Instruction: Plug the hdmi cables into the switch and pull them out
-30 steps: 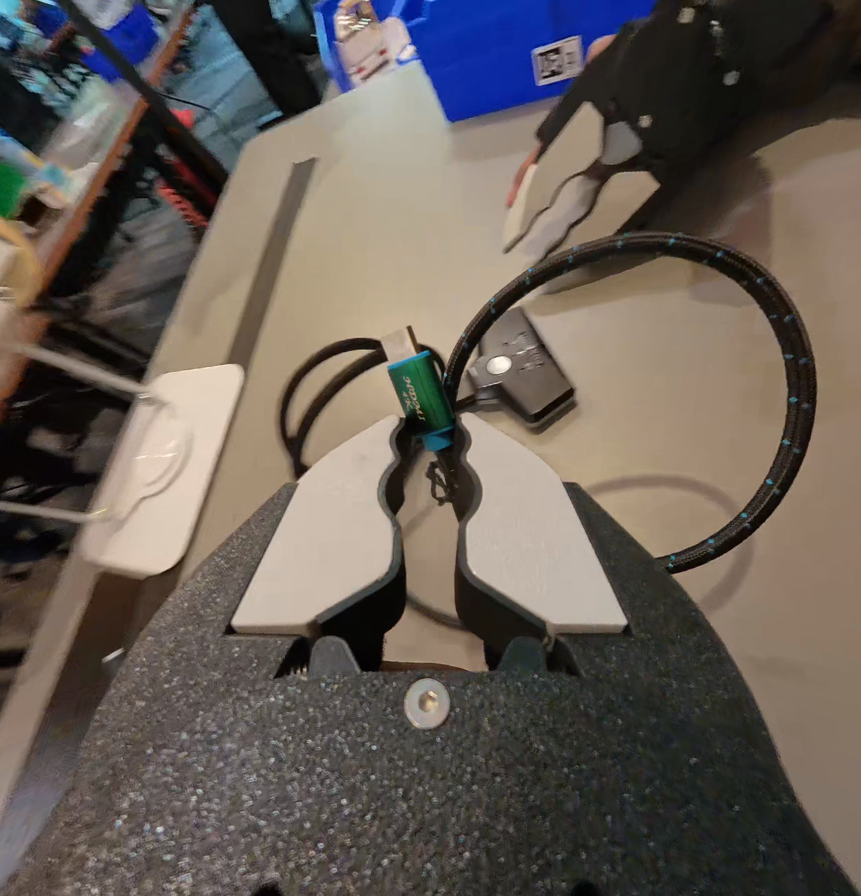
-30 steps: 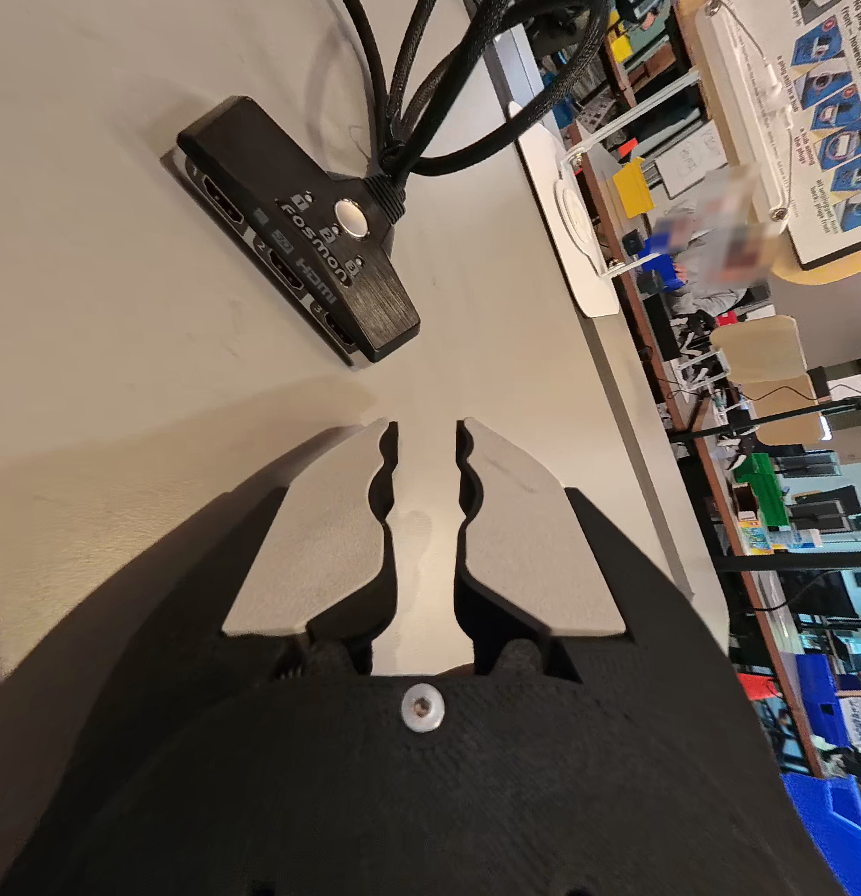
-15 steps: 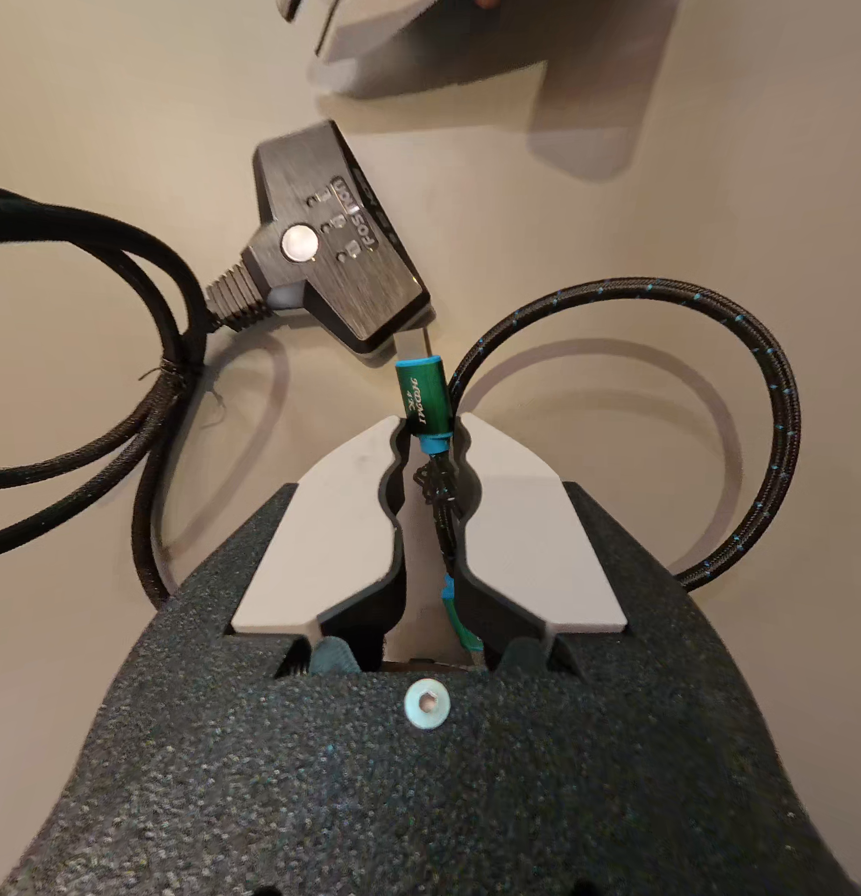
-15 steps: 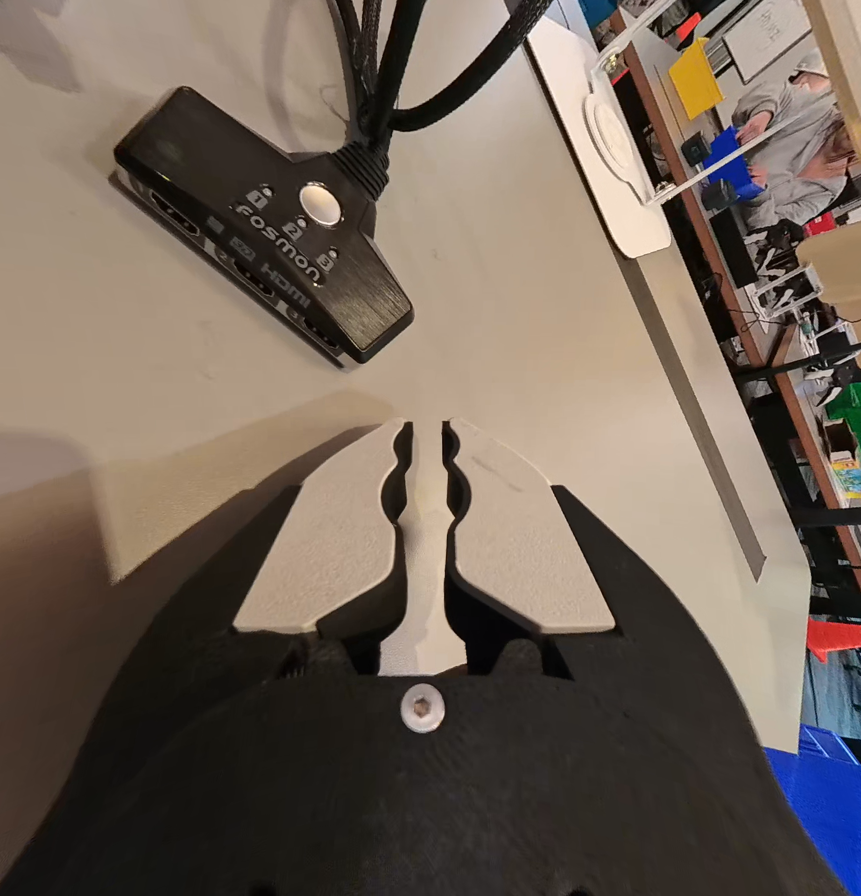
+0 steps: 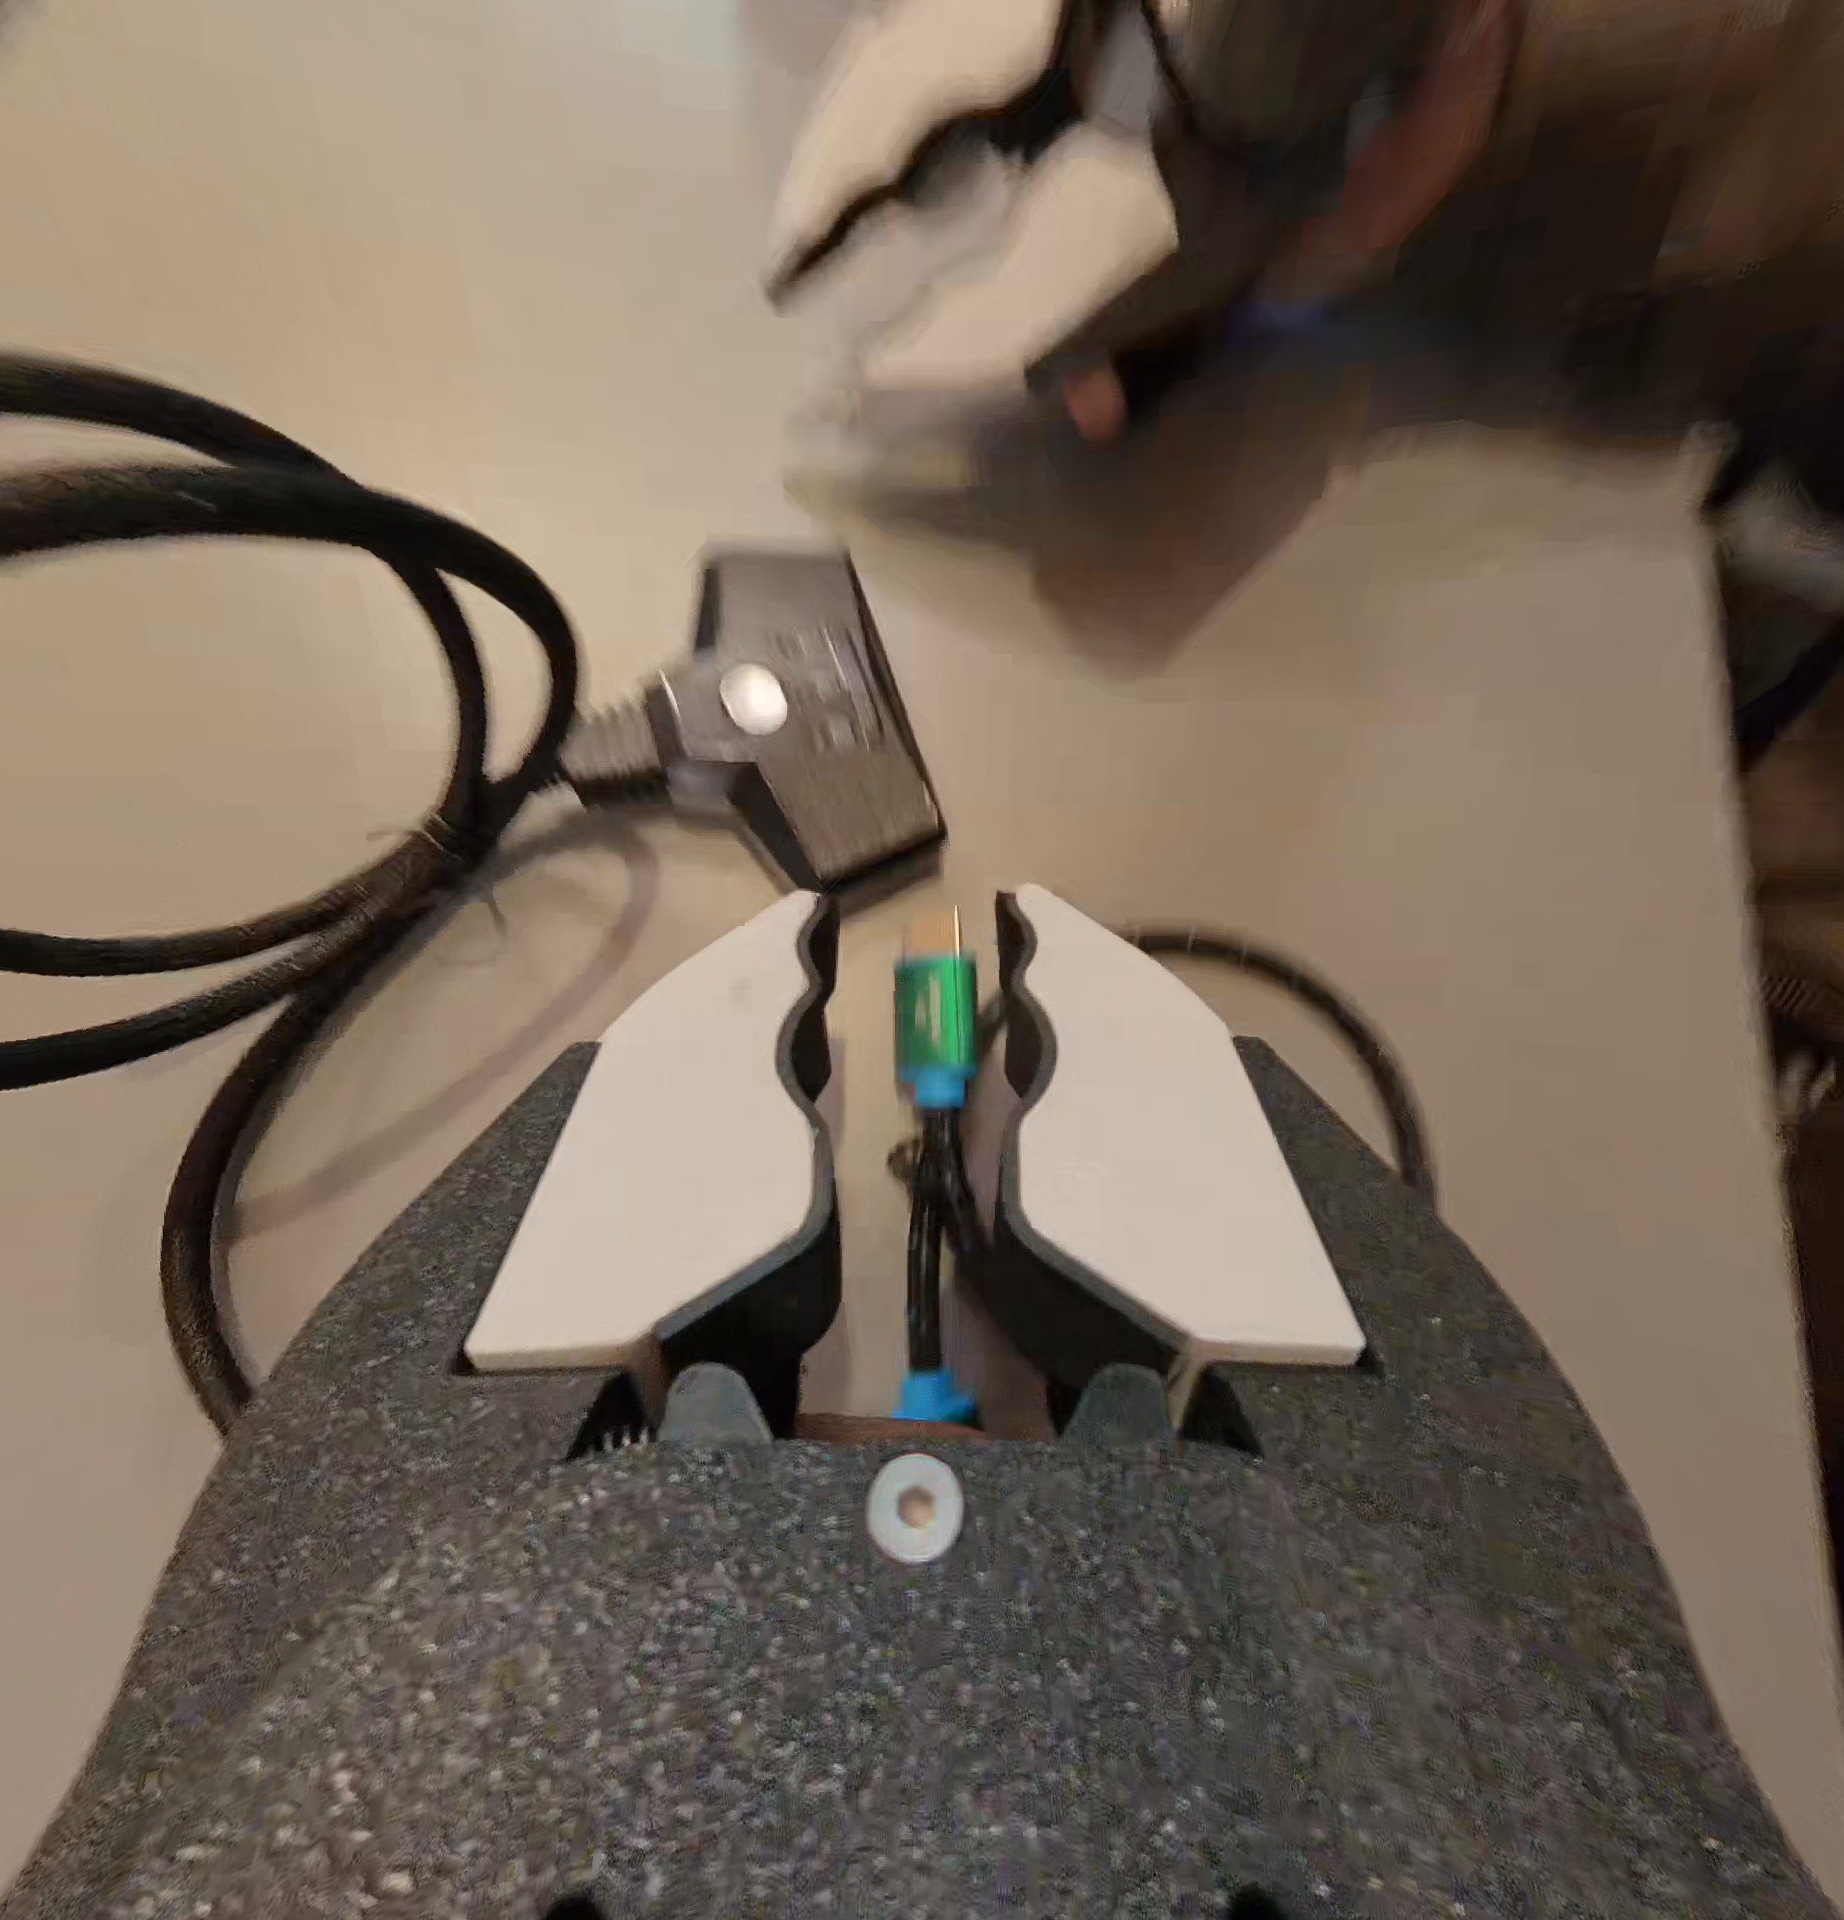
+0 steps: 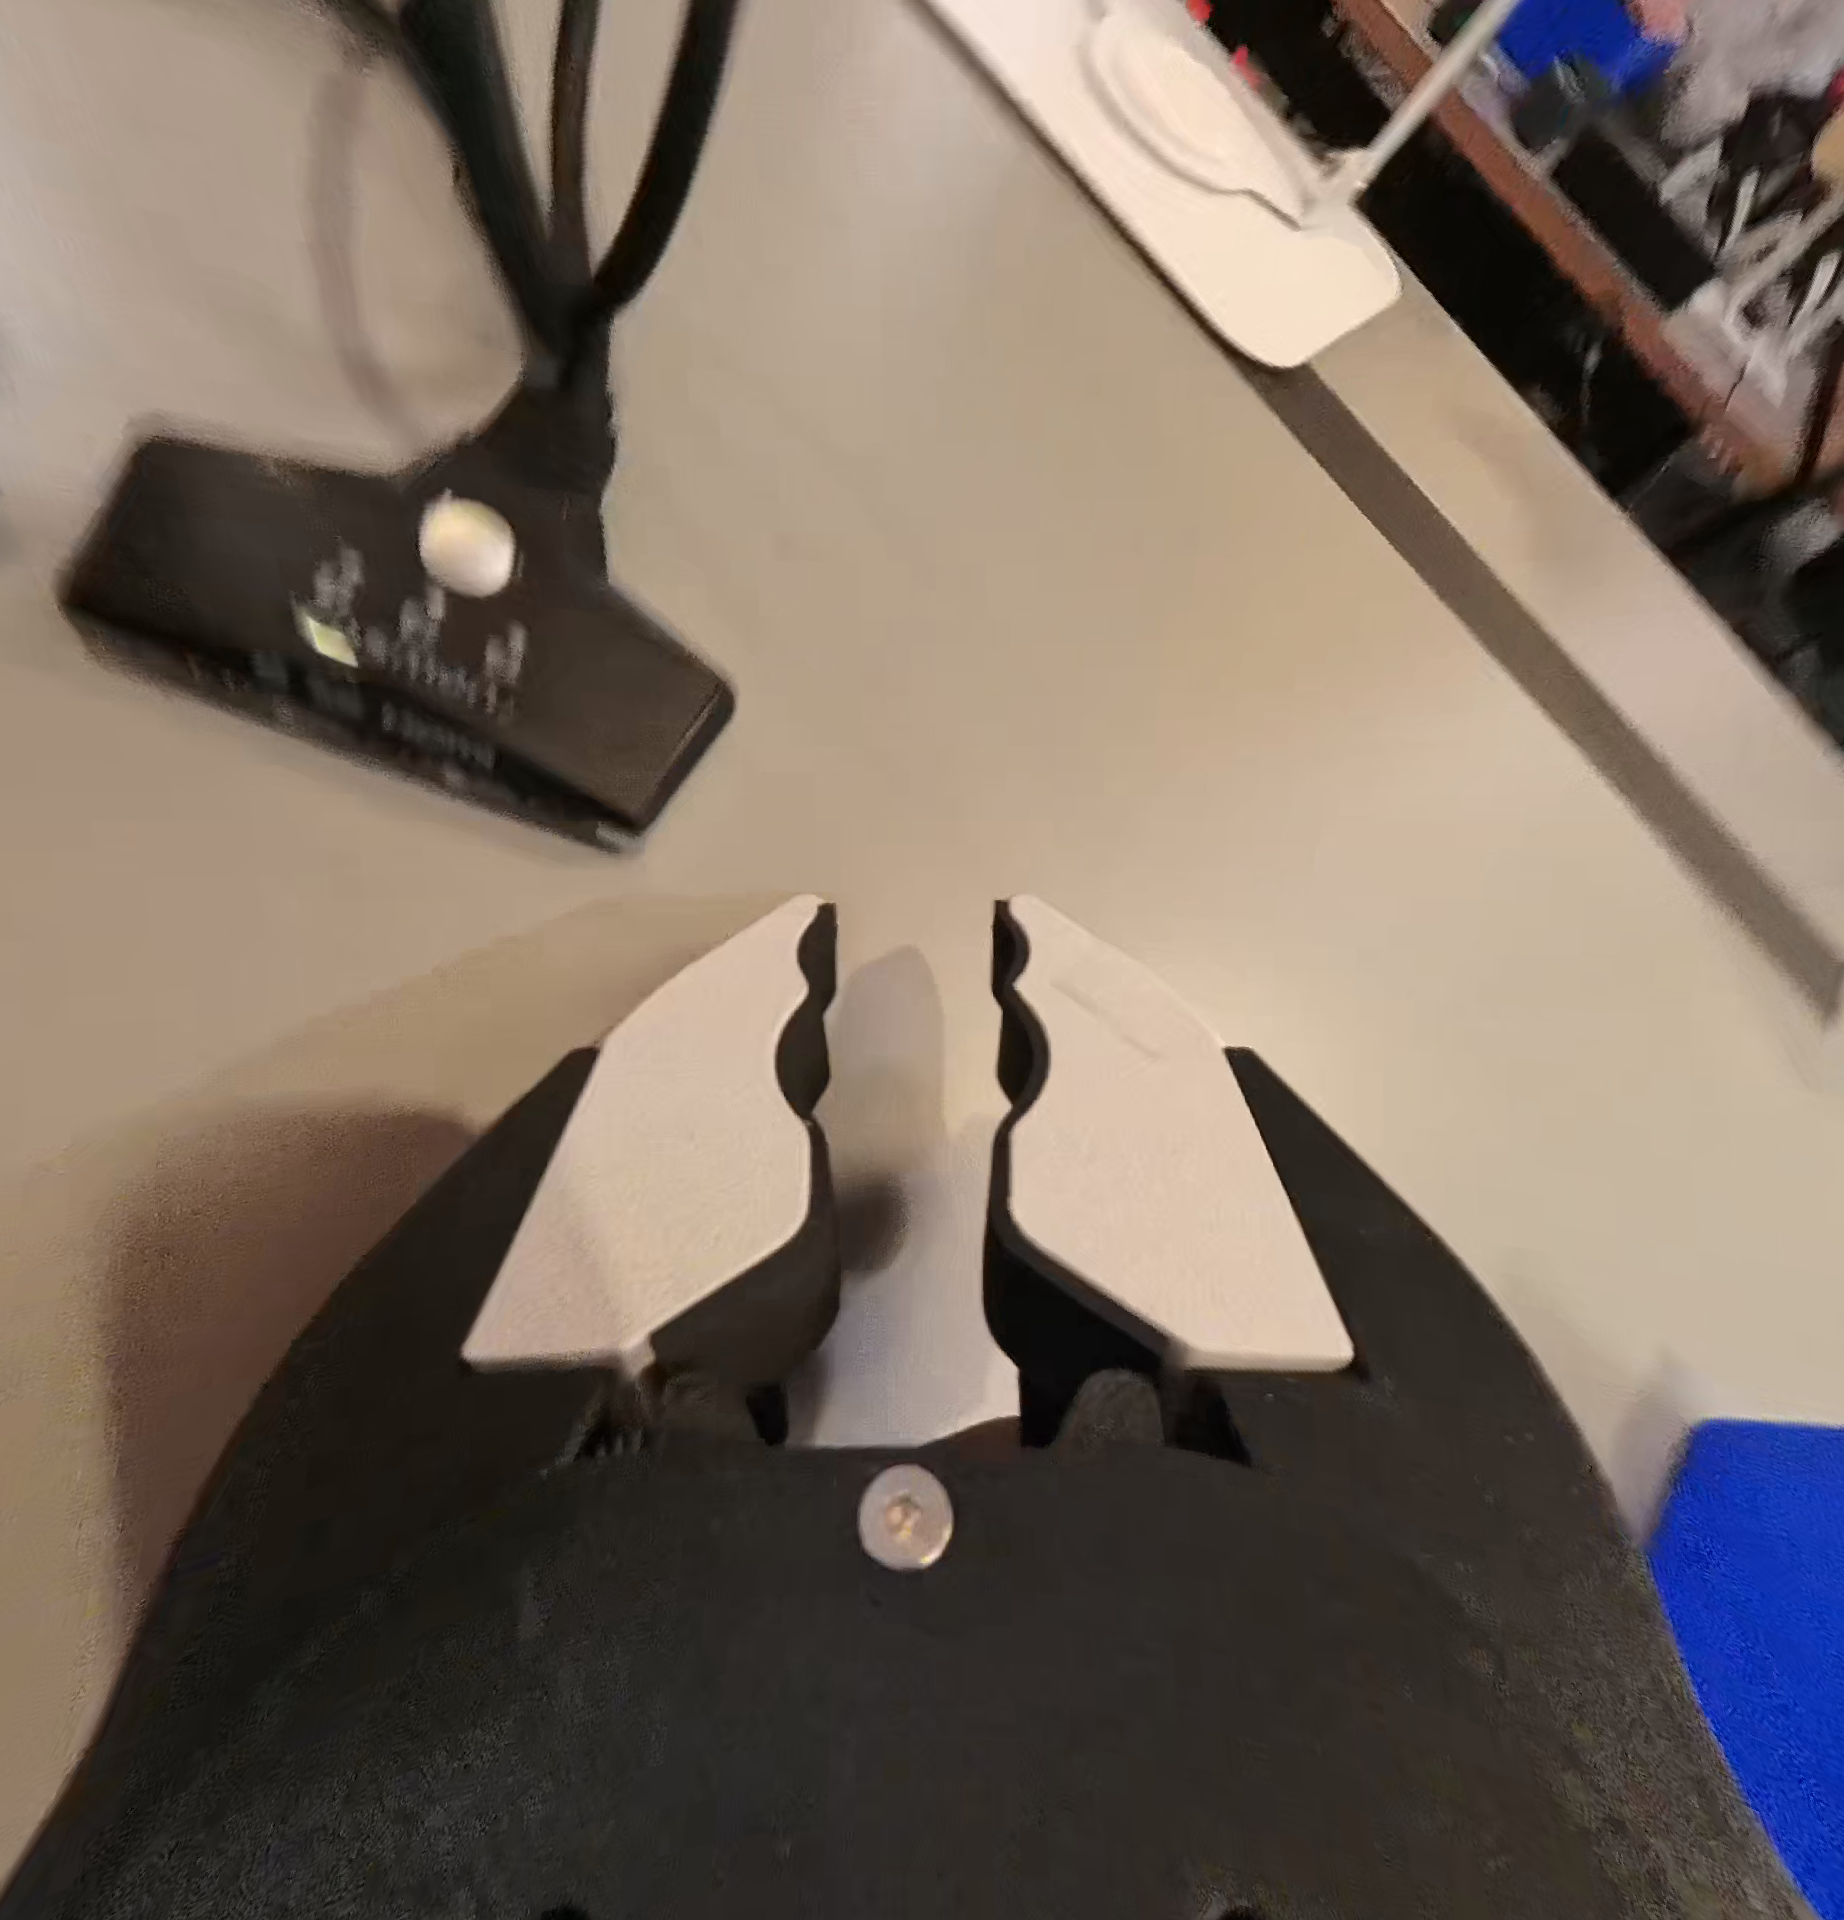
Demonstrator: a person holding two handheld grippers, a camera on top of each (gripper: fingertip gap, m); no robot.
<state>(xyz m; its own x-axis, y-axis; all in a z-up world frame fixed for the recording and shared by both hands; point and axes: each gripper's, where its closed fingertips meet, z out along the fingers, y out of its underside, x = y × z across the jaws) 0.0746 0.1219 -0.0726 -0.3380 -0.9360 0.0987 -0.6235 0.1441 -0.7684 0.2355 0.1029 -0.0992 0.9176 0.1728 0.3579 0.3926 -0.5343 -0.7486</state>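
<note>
Left wrist view: my left gripper (image 5: 916,914) stands with its jaws apart. A green plug (image 5: 933,1013) with a metal tip and a blue collar lies between the fingers, pointing forward. There is a clear gap on the left side of the plug; on the right side it sits close to the pad, and I cannot tell whether it touches. Neither pad visibly presses on it. Its black braided lead (image 5: 930,1278) runs back between the fingers toward the gripper body, and another stretch of it curves out past my right finger.

Just ahead and to the left of my left fingertip lies a black adapter box (image 5: 809,717) with a round silver button, flat on the beige surface (image 5: 274,208). A bundle of black cables (image 5: 274,520) leaves its left end and loops across the surface. Beyond the box, at upper right, the other gripper (image 5: 959,197) shows heavily blurred, above the surface.

Right wrist view: my right gripper (image 6: 916,914) is open with nothing between the fingers; only the surface shows in the gap. The black adapter box (image 6: 398,644) lies ahead and to the left, near but apart from my fingertips, its cables running away at the top. A white flat stand (image 6: 1240,187) sits at the far edge of the surface. A blue bin (image 6: 1780,1662) shows at lower right.
</note>
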